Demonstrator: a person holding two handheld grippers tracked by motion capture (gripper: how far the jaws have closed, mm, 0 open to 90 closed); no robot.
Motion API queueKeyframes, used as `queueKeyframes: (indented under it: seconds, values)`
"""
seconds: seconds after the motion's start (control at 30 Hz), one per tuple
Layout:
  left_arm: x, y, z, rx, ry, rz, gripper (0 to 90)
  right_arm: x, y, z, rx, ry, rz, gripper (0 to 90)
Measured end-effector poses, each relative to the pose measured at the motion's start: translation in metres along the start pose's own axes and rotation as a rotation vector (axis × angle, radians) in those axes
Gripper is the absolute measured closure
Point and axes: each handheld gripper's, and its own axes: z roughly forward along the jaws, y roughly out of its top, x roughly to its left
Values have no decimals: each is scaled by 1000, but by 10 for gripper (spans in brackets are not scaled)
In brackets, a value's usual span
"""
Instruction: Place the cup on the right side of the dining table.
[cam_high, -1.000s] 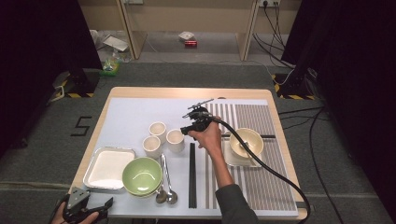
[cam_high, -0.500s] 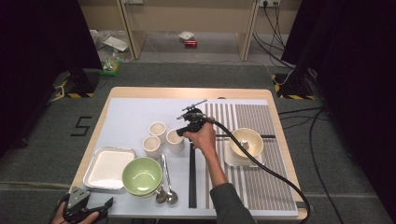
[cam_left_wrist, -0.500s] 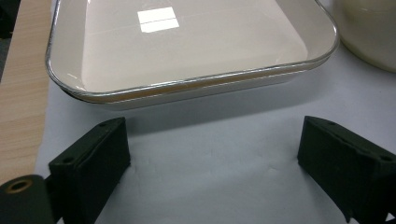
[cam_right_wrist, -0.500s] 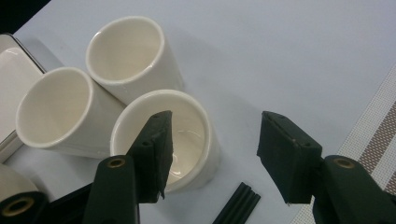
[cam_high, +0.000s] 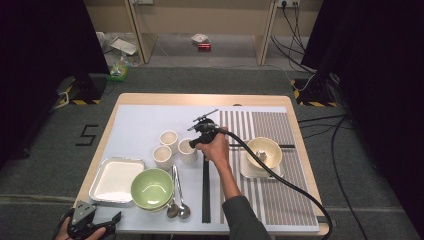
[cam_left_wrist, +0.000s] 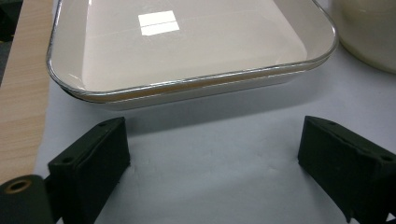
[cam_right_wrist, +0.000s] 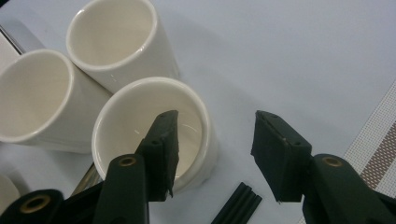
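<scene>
White and shiny, the square tray (cam_high: 116, 179) sits at the counter's (cam_high: 150, 112) left front corner, and the left tongs (cam_high: 92, 223) rest just before it, spread wide with nothing between them. Next come the green bowl (cam_high: 152, 187), two spoons (cam_high: 178, 207) and three white cups. The right tongs (cam_right_wrist: 212, 149) have just been closing: one jaw dips inside the nearest cup (cam_right_wrist: 152, 130), the other waits outside its wall, not pinching yet. So the cup stays on the counter, grab not done. Up close you see that gap; from above, the hand (cam_high: 216, 147) hides it.
</scene>
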Motion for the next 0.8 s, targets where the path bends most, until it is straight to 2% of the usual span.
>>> queueKeyframes:
  seconds: [0.07,0.23,0.3,0.33,0.5,0.53,0.73,0.77,0.8]
  values:
    - [0,0,0,3,-1,1,76,1,-1,1,20,-16,-17,544]
    - [0,0,0,-1,2,3,76,3,-2,1,30,13,-20,622]
    - [0,-1,0,-5,0,0,76,3,-3,2,33,20,-37,637]
    - [0,-1,0,-5,1,1,76,4,-3,2,44,18,-28,649]
    - [0,-1,0,-3,2,4,76,4,-5,6,58,26,-53,691]
    - [0,-1,0,-3,2,3,76,5,-5,6,64,28,-45,697]
    - [0,-1,0,-8,1,1,76,4,-7,9,101,5,-69,740]
    - [0,-1,0,-10,1,1,76,5,-8,9,114,-9,-52,744]
    - [0,-2,0,-11,1,-1,76,4,-8,11,110,-1,-66,752]
